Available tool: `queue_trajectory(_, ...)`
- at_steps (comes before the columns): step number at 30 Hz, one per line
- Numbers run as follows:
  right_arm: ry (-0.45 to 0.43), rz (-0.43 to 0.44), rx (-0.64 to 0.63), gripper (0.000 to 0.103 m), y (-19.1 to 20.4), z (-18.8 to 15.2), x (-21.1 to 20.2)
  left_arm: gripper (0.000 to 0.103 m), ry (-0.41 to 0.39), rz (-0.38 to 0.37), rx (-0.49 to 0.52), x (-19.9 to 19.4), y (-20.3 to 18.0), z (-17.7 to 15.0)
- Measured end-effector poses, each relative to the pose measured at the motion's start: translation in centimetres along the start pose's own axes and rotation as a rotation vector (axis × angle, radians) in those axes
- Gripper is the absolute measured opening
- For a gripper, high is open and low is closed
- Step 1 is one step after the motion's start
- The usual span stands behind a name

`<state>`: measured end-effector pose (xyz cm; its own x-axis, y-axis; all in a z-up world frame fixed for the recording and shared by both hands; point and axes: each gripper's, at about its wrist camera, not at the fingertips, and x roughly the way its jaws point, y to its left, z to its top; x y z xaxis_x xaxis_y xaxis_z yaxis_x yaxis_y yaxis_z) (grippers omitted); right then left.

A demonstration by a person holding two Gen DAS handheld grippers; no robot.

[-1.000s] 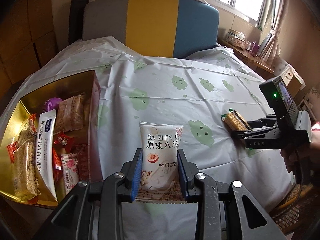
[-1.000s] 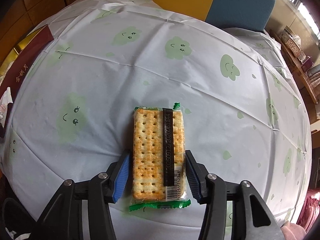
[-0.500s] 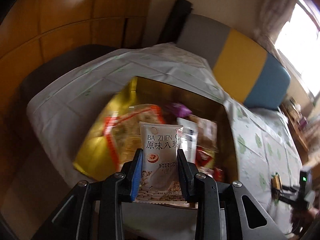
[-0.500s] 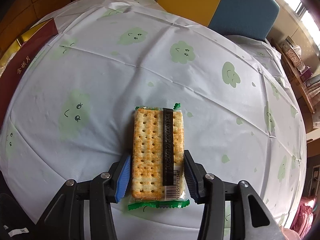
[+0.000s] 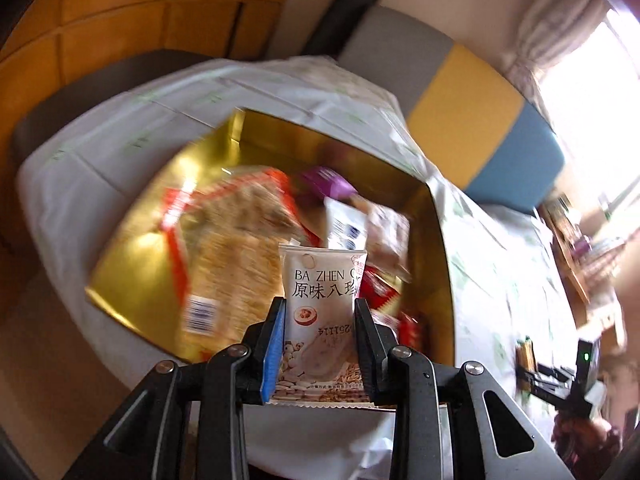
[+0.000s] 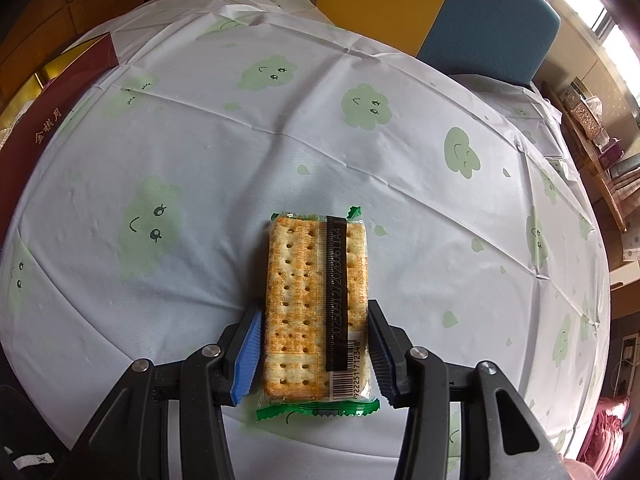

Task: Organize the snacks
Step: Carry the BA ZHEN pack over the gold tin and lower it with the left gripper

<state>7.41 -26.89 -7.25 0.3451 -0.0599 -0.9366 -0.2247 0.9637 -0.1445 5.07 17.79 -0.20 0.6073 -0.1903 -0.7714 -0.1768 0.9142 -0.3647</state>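
Holding snacks in both grippers over the cloth-covered table (image 6: pixel 280 152).
The left gripper (image 5: pixel 320 344) pinches a white printed snack pouch (image 5: pixel 320 308) above the gold-lined box (image 5: pixel 436 248); the right gripper (image 6: pixel 314 350) clamps a green-edged clear cracker packet (image 6: pixel 316 312) near the table's near edge.

White snack pouch (image 5: pixel 320 312) upright, pinched between left tongs (image 5: pixel 320 344) above gold box (image 5: pixel 438 248) of blurred snacks, cracker pack (image 6: pixel 316 312) flat between right tongs (image 6: pixel 314 350) over desk (image 6: pixel 200 152)
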Motion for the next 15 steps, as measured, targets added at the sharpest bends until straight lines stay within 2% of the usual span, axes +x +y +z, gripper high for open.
queue_trajectory(3,0.001,0.003,0.002,0.049,-0.1,0.0,0.0,0.033,0.023,-0.005,0.007,1.0,-0.8,0.2)
queue_trajectory(8,-0.001,-0.001,-0.005,0.049,-0.2,0.0,0.0,0.033,0.085,0.071,-0.044,3.7,0.3,1.3)
queue_trajectory(12,-0.003,-0.008,-0.009,0.049,0.1,-0.1,0.0,0.033,0.048,0.175,-0.018,4.6,0.8,2.0)
queue_trajectory(15,-0.004,-0.014,-0.018,0.049,0.4,-0.1,0.0,0.033,0.036,0.224,0.014,5.1,0.7,2.4)
